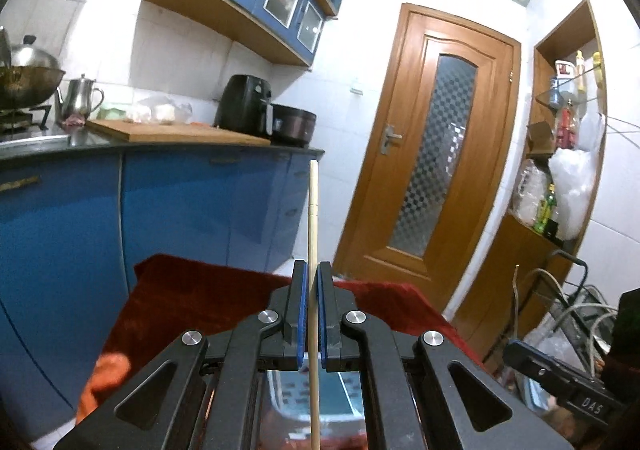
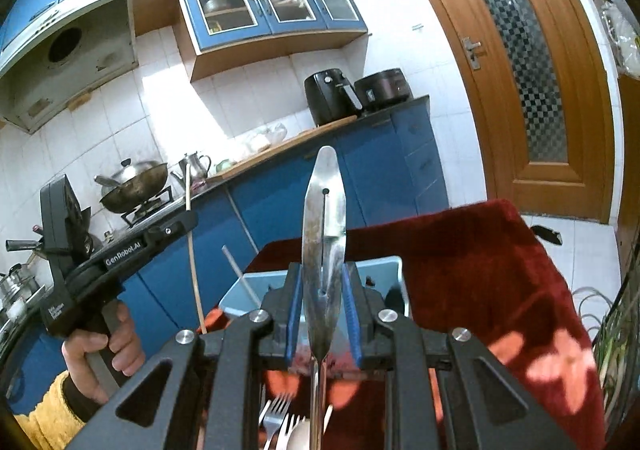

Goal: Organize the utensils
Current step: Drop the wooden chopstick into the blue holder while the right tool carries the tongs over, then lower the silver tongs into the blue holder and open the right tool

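item one: left gripper (image 1: pixel 313 306), jaws clamped on a wooden chopstick (image 1: pixel 312 234), centre frame, upright, lifted clear for sorting. item two: right gripper (image 2: pixel 323 304) pinching a metal spoon (image 2: pixel 325 234) edge-on, above the blue tray (image 2: pixel 394 270) on the red cloth (image 2: pixel 480 270).

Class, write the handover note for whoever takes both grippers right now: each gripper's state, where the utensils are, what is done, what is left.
Left gripper: shut on a wooden chopstick, held upright in the air.
Right gripper: shut on a metal spoon, bowl end up.
Blue tray sits on the red cloth just past both grippers, one stick leaning in it.
Forks lie below the right gripper.
Done: both items lifted.
Left: place them, then sort the forks.
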The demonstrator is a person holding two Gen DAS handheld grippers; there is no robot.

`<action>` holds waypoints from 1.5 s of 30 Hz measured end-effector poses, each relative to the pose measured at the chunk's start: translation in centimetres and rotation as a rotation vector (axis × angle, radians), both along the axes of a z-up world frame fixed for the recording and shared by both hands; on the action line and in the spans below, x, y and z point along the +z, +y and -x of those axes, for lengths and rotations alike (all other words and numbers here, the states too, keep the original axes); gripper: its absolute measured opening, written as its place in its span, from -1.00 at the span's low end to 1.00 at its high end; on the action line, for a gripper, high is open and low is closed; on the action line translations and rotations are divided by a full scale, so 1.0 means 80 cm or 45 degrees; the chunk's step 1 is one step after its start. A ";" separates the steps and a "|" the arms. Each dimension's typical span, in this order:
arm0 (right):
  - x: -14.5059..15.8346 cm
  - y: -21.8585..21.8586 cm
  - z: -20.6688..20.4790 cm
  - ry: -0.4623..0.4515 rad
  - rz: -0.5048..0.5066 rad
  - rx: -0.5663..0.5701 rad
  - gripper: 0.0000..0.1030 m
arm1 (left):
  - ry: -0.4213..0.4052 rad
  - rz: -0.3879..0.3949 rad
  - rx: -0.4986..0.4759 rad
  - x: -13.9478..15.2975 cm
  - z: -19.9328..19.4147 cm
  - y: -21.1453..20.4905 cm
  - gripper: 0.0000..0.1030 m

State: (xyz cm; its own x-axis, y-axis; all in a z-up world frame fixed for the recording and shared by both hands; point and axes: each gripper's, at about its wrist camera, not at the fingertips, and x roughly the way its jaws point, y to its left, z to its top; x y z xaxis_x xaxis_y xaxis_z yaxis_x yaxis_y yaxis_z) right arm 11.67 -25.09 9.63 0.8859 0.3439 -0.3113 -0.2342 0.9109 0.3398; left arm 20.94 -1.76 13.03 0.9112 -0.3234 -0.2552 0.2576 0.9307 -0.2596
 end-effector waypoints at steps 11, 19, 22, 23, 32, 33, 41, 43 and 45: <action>0.032 0.009 -0.047 -0.195 0.087 -0.110 -0.58 | -0.102 0.060 0.111 -0.006 -0.030 0.001 -0.92; 0.014 0.014 -0.076 -0.290 0.121 -0.162 -0.57 | -0.130 0.012 0.125 -0.035 -0.037 -0.011 -0.92; -0.003 0.018 -0.085 -0.273 0.151 -0.153 -0.57 | -0.152 -0.013 0.123 -0.042 -0.034 -0.014 -0.92; -0.007 0.019 -0.086 -0.267 0.160 -0.150 -0.57 | -0.154 -0.018 0.120 -0.044 -0.033 -0.016 -0.92; -0.032 0.025 -0.089 -0.213 0.203 -0.109 -0.57 | -0.133 -0.047 0.105 -0.060 -0.033 -0.019 -0.92; -0.034 0.025 -0.088 -0.206 0.201 -0.103 -0.57 | -0.128 -0.051 0.107 -0.061 -0.033 -0.019 -0.92; -0.027 0.020 -0.071 -0.189 0.134 -0.072 -0.29 | -0.082 -0.059 0.055 -0.064 -0.025 -0.022 -0.56; -0.023 0.021 -0.065 -0.198 0.130 -0.069 -0.29 | -0.085 -0.063 0.045 -0.063 -0.019 -0.024 -0.44; -0.019 0.020 -0.059 -0.202 0.120 -0.066 -0.29 | -0.091 -0.069 0.038 -0.061 -0.012 -0.025 -0.42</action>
